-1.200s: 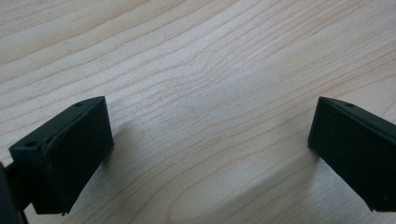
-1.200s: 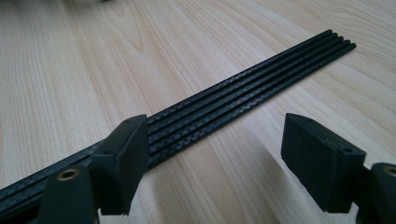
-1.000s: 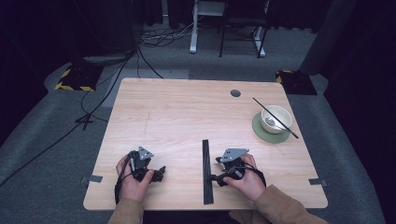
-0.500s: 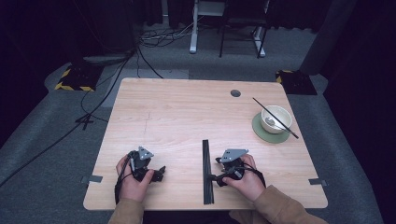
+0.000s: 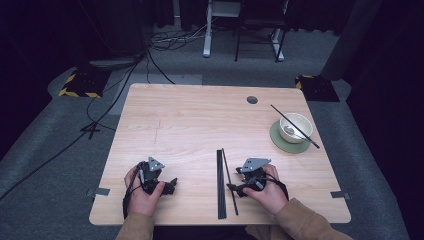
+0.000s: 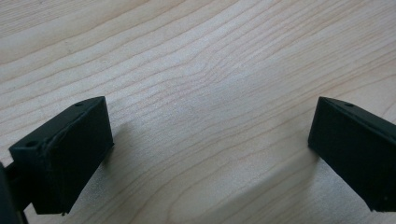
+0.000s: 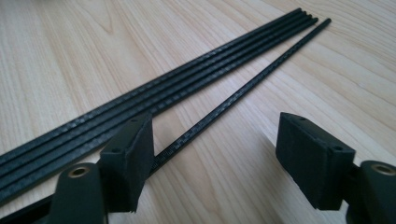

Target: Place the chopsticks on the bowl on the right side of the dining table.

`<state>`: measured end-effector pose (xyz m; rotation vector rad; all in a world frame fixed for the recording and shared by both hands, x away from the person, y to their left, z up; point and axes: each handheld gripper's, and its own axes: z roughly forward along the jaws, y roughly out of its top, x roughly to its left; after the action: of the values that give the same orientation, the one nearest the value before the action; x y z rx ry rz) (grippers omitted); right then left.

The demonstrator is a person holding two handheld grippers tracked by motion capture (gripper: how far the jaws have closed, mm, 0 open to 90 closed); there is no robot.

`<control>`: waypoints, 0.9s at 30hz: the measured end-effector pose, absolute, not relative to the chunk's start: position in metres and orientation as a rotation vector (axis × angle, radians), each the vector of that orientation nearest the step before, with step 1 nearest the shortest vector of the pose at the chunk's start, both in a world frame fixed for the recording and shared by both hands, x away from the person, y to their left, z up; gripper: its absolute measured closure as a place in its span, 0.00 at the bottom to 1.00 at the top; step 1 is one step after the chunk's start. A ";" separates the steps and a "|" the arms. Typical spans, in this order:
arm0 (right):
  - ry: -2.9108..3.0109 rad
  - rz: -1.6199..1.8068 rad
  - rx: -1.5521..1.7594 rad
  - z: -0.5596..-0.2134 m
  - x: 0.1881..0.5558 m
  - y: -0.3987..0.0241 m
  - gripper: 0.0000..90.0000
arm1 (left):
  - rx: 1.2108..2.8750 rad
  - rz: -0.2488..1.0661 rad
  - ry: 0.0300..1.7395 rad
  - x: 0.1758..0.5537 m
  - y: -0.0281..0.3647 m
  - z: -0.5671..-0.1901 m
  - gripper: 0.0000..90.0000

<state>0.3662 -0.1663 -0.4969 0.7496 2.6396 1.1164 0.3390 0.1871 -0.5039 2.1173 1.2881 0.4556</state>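
On the pale wooden desk [image 5: 200,125], the right gripper [image 7: 224,154] has its fingers [image 7: 128,158] spread and just closing in a little around one black chopstick [image 7: 243,88], split off beside the bundle of chopsticks [image 7: 154,93], pads not yet pressing. The left gripper [image 6: 205,149] rests spread over bare wood. The stick looks light, stiff and slippery; pinch it near mid-length. A bowl [image 5: 295,127] sits far right.
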 end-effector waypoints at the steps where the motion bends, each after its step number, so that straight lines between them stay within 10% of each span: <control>1: 2.633 1.112 0.765 -0.497 0.366 -0.168 0.33 | 2.118 0.455 1.288 0.339 0.187 -0.504 0.00; 27: 2.581 0.991 0.915 -0.488 0.380 -0.218 0.86 | 2.119 0.454 1.288 0.339 0.187 -0.504 0.00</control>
<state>0.3800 -0.2178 -0.4880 0.9150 2.5813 0.9909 0.3390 0.1872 -0.5038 2.1185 1.2879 0.4544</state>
